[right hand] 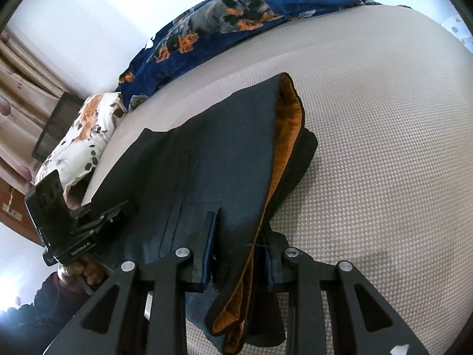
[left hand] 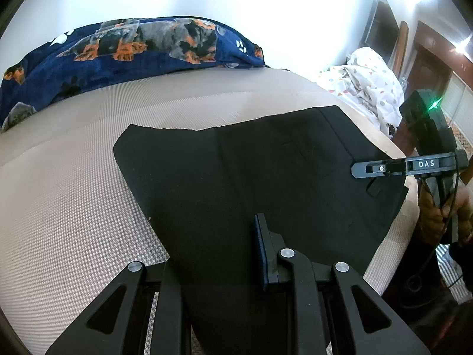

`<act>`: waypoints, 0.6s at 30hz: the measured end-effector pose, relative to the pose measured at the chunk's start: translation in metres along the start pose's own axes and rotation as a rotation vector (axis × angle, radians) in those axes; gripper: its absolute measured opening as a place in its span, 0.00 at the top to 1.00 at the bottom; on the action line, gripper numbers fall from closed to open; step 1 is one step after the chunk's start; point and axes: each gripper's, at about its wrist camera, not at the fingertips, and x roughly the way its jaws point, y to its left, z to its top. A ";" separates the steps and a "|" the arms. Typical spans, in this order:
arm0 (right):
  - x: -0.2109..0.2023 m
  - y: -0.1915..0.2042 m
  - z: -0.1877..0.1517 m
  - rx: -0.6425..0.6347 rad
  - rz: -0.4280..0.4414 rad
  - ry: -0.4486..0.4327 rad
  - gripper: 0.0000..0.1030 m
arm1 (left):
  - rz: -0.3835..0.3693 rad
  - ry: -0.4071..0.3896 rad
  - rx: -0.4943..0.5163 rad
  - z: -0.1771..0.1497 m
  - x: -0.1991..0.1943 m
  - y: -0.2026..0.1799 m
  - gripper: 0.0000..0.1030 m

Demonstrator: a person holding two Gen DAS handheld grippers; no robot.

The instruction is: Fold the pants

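Note:
Dark pants [left hand: 251, 162] with an orange lining [right hand: 283, 136] lie flat on a beige textured bed [left hand: 74, 192]. In the left wrist view my left gripper [left hand: 218, 254] straddles the pants' near edge; one finger [left hand: 261, 248] shows, the other is hidden under the cloth. In the right wrist view my right gripper [right hand: 239, 245] has its fingers [right hand: 208, 245] either side of the waistband edge, with the cloth running between them. The right gripper also shows in the left wrist view [left hand: 381, 168], at the pants' right end. The left gripper shows in the right wrist view [right hand: 109, 216].
A navy dog-print blanket [left hand: 133, 50] lies along the far side of the bed. A white spotted cloth [left hand: 372, 85] is heaped at the right. A floral pillow [right hand: 85, 136] lies at the left end. The bed edge [left hand: 393, 248] runs close to the right gripper.

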 end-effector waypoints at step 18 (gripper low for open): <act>0.017 -0.001 0.013 0.138 0.224 0.021 0.77 | -0.036 -0.024 -0.128 0.005 -0.012 0.036 0.82</act>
